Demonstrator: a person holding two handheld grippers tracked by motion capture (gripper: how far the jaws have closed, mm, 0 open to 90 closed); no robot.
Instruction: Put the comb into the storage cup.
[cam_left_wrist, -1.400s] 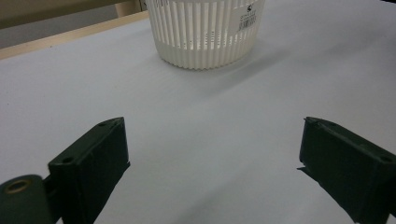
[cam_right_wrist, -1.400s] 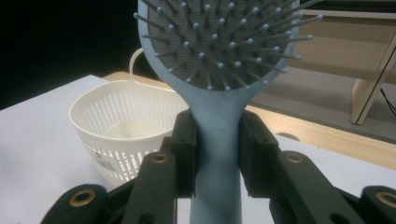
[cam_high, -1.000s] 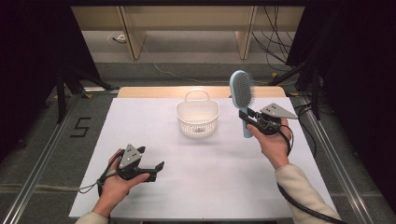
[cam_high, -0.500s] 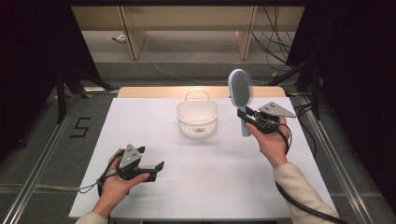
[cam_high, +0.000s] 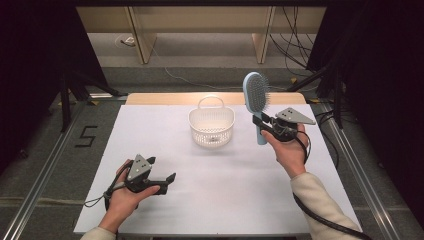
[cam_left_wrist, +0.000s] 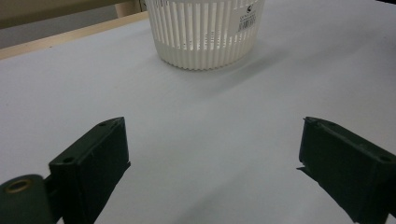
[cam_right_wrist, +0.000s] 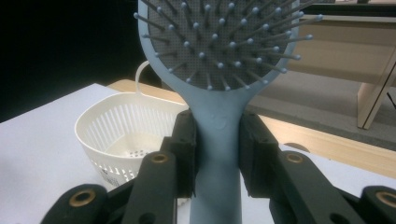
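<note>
Nearest to us, low on the left of the white tabletop (cam_high: 220, 190), our left tool (cam_high: 162, 179) rests in the hand with its jaws spread wide and nothing between them; in the left gripper view they stand apart over bare white surface, aimed toward the basket (cam_left_wrist: 205, 32). Farther out on the right, our right tool (cam_high: 264, 125) is clenched on the handle of the light blue hairbrush (cam_high: 256, 102), raised above the tabletop just to the right of the basket. In the right gripper view both pads press the hairbrush (cam_right_wrist: 219, 116) at its neck, and the bristled head stands upright above the jaws. The white slatted basket (cam_high: 211, 127) sits mid-table toward the far edge, its handle loop up.
</note>
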